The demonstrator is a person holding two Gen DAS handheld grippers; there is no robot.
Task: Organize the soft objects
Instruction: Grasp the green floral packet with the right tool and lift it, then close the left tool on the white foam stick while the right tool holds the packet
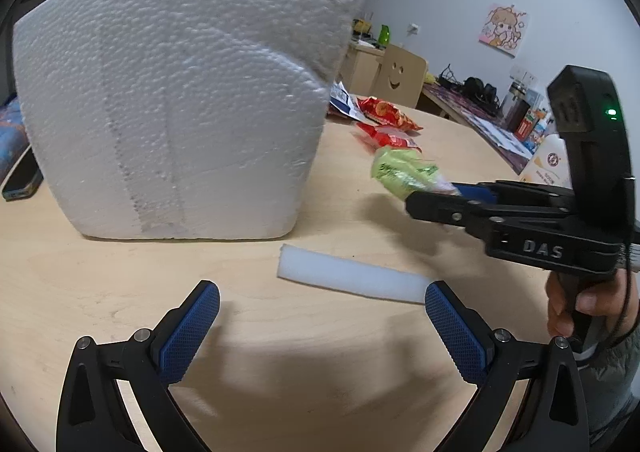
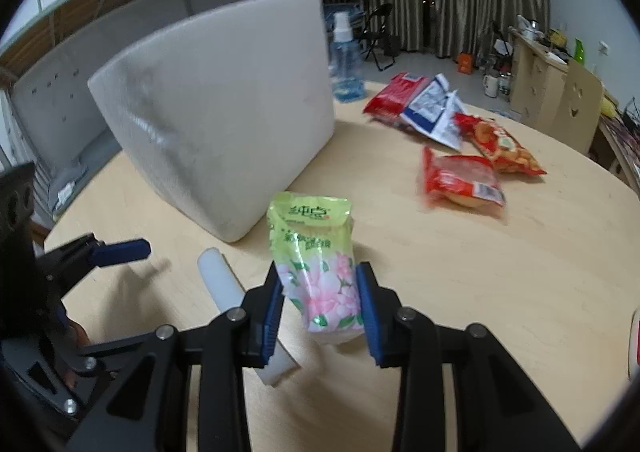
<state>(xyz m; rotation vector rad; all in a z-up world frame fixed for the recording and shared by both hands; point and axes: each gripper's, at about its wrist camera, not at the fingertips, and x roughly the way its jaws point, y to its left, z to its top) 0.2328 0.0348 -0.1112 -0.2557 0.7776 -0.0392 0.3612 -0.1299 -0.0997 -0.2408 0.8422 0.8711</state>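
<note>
My right gripper [image 2: 320, 284] is shut on a green tissue pack with pink flowers [image 2: 316, 260], its blue pads pressing both sides; the pack hangs above the table. From the left wrist the same gripper [image 1: 444, 192] comes in from the right with the green pack [image 1: 400, 172] sticking out past its tips. My left gripper [image 1: 322, 312] stands open low over the table, nothing between its fingers. A white foam strip [image 1: 348, 276] lies just beyond its tips, also visible as the foam strip [image 2: 222, 280] left of my right fingers. A big white styrofoam box [image 1: 176, 100] stands behind.
Red snack bags [image 2: 460, 180] and a blue-white pouch [image 2: 434, 108] lie on the round wooden table [image 2: 480, 292] at the right. A spray bottle [image 2: 346, 56] stands behind the box. A phone [image 1: 20, 180] lies at the left edge. A hand [image 1: 580, 300] holds the right gripper.
</note>
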